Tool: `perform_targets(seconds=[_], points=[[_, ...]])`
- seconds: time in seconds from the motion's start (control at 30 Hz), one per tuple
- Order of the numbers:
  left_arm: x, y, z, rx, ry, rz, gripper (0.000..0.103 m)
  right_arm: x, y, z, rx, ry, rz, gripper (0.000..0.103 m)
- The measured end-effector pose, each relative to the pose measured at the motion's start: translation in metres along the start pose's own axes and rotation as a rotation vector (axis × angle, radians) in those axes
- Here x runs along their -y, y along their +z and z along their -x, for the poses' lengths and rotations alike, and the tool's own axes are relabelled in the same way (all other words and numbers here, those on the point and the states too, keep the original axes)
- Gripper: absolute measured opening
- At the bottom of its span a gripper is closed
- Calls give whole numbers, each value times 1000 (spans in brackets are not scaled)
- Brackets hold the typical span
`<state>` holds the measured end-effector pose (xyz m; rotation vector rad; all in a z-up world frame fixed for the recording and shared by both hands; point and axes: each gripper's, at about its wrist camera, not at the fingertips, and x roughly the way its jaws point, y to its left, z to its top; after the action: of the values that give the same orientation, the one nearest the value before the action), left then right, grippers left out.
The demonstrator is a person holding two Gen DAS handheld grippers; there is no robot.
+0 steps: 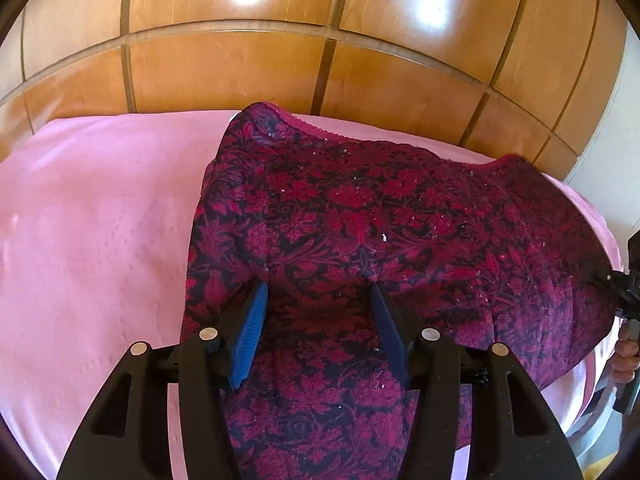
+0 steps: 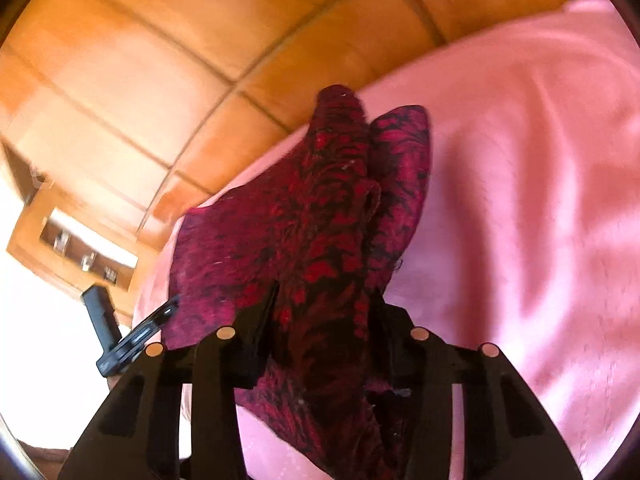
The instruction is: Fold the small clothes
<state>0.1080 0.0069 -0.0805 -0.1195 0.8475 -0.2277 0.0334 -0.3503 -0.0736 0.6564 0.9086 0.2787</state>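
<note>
- Lying across the far half of the bed [image 1: 92, 216], on the pink cover: a dark red garment [image 1: 360, 216] with black and crimson leaf pattern, its far edge close to the wooden headboard [image 1: 240, 72].
- Left tool [image 1: 318, 300]: wide open, blue fingers [image 1: 250, 332] set apart over the near part of the garment, with cloth bunched between them; gripping nothing.
- Right tool [image 2: 326, 304]: closed in on a thick fold of the same garment, black fingers [image 2: 260, 320] pressing the cloth from both sides.
- Raised from the bed in the right wrist view: the held fold, standing as a ridge toward the headboard, with a second flap just beside it on the right.
- Seen at the right edge of the left wrist view: part of the right tool, at the garment's right side near the right edge of the bed.
- Seen at the lower left of the right wrist view: part of the left tool, blurred.
</note>
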Motion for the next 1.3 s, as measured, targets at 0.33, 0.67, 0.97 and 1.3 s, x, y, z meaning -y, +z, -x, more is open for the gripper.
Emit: perform_targets(seconds=[0.33,0.67,0.97,1.3], points=[[-5,4,1,-10,-36,9,53,36,-8,-22,-84,26,-93,67],[-9,5,1,-16,-104,61,53,-34,-4,9,-37,74,16,39],[-15,6,1,-6,-156,124,52,-131,-9,-13,-51,163,171,36],[-40,-1,4,9,-218,216,45,-216,9,-56,-42,229,249,31]])
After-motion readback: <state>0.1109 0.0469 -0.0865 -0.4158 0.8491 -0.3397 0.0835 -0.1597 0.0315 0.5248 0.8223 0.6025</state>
